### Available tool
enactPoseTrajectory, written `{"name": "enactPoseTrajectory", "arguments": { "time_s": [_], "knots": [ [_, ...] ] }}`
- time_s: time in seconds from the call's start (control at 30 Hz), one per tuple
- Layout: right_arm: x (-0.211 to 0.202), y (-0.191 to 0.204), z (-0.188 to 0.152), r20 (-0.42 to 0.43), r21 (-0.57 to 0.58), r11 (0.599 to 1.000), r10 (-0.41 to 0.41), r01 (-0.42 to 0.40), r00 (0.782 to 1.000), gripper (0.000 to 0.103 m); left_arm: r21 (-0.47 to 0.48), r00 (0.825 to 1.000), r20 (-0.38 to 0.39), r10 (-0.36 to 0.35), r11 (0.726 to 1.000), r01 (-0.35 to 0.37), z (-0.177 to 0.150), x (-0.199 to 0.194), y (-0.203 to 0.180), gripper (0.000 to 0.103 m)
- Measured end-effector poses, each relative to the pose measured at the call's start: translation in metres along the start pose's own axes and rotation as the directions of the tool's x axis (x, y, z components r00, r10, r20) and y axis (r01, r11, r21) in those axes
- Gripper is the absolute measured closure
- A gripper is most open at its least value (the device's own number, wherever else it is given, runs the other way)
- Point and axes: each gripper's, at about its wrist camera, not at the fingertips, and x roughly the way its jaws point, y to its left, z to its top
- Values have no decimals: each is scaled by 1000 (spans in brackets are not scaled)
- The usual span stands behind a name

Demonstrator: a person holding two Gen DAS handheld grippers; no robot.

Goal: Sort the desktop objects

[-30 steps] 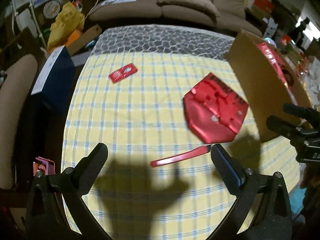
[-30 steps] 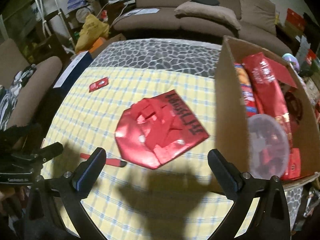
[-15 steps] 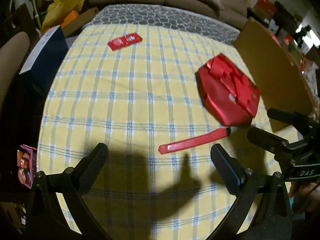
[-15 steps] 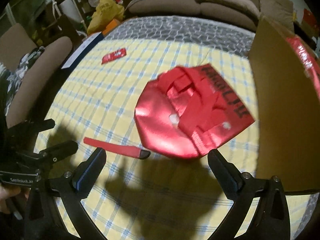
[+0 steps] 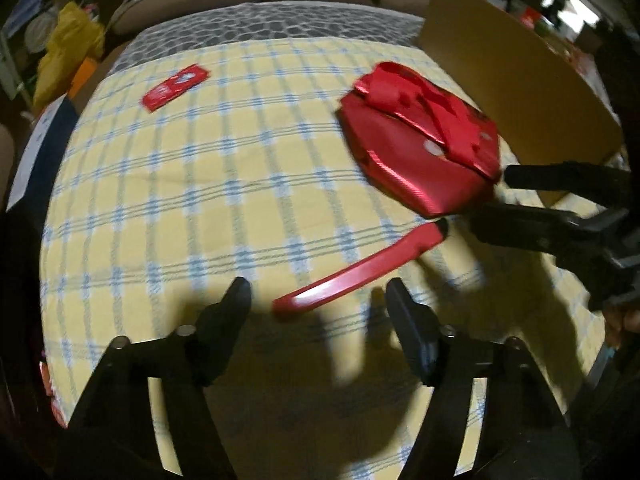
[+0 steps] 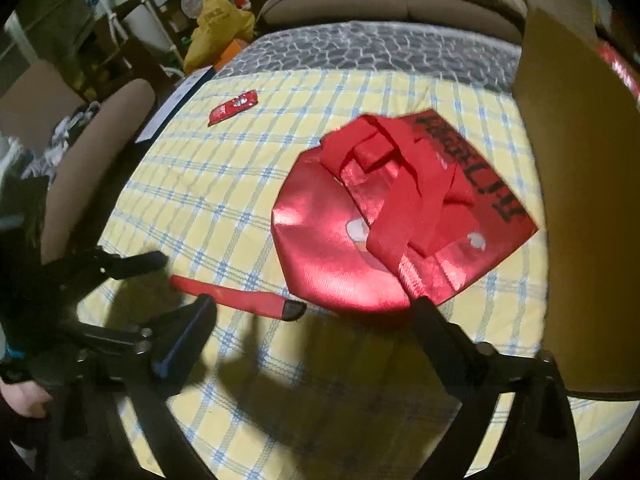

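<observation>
A: Both grippers had come down closer to the tabletop (image 5: 200,184) since the earlier frame, and the checked yellow cloth filled more of each view.

B: Left gripper (image 5: 318,300)?

A: Fingers at a middling gap and closing. Near end of the red strip (image 5: 360,268) lay on the cloth between the tips. Pads not pressing on it; nothing held.

B: And the strip's lie?

A: Slanted across the near part of the tabletop, its dark-tipped far end just beside the red bag (image 5: 424,152).

B: Right gripper (image 6: 312,312)?

A: Fingers wide, closing a little. Its right fingertip (image 6: 424,308) stood at the near edge of the red bag (image 6: 384,216), its left fingertip over the red strip (image 6: 240,294). No grip visible on either.

B: Bag itself?

A: Folded flat, handles bunched on top, black lettering along its far right side. Toward the right edge of the tabletop, near the cardboard box (image 6: 580,160), which stood at that edge.

B: Anything else on the cloth?

A: Small red packet (image 5: 176,86) toward the far left corner, well apart from the rest. Grey patterned cloth (image 6: 380,52) covered the far edge. Left gripper showed in the right view, a hand (image 6: 24,400) at the lower left.
</observation>
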Motion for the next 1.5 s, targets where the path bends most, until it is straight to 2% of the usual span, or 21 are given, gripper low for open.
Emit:
{"name": "enactPoseTrajectory", "arguments": {
  "time_s": [0.07, 0.13, 0.2, 0.43, 0.47, 0.53, 0.63, 0.73, 0.87, 1.07, 1.17, 1.33, 1.5],
  "knots": [
    [3, 0, -1, -13, 4, 1000, 8, -8, 1000, 24, 44, 1000, -6, -4, 999, 4, 0, 4, -8, 49],
    [5, 0, 0, -20, 6, 1000, 14, -14, 1000, 27, 78, 1000, -8, 5, 997, -5, -2, 8, -14, 51],
    [5, -1, -1, -22, 13, 1000, 22, -22, 1000, 28, 105, 1000, -3, 12, 994, -12, -1, 10, -19, 57],
    [-1, -1, 1, -5, 22, 999, 25, -25, 1000, 28, 83, 1000, -6, -20, 996, 20, -7, 8, -14, 85],
    [-1, -2, 2, -6, 26, 999, 27, -27, 1000, 28, 75, 999, -11, -30, 997, 31, -9, 7, -12, 93],
    [-1, -3, 1, -9, 34, 999, 36, -35, 999, 28, 58, 997, -23, -68, 996, 70, -12, 4, -8, 97],
    [4, -4, 0, -27, 40, 999, 35, -34, 999, 28, 42, 993, -35, -115, 992, 117, -17, 2, -5, 98],
    [8, -6, 0, -35, 63, 997, 53, -50, 998, 31, 40, 993, -31, -110, 993, 112, -17, -1, -7, 97],
    [9, -5, 1, -30, 63, 996, 57, -55, 998, 32, 37, 994, -12, -111, 993, 112, -13, -1, -12, 83],
    [16, -2, 1, -47, 54, 998, 44, -41, 998, 33, 25, 997, -19, -74, 997, 74, -4, 10, -15, 83],
    [19, 1, 0, -55, 38, 999, 24, -22, 998, 33, 15, 998, -18, -54, 998, 54, -4, 11, -13, 92],
    [18, 2, 0, -49, 40, 999, 34, -32, 998, 33, -36, 996, -26, -87, 996, 86, -4, 9, -6, 92],
    [19, -1, 1, -42, 98, 988, 121, -117, 992, 33, -67, 989, -32, -146, 987, 144, -11, 3, -8, 92]
  ]
}}
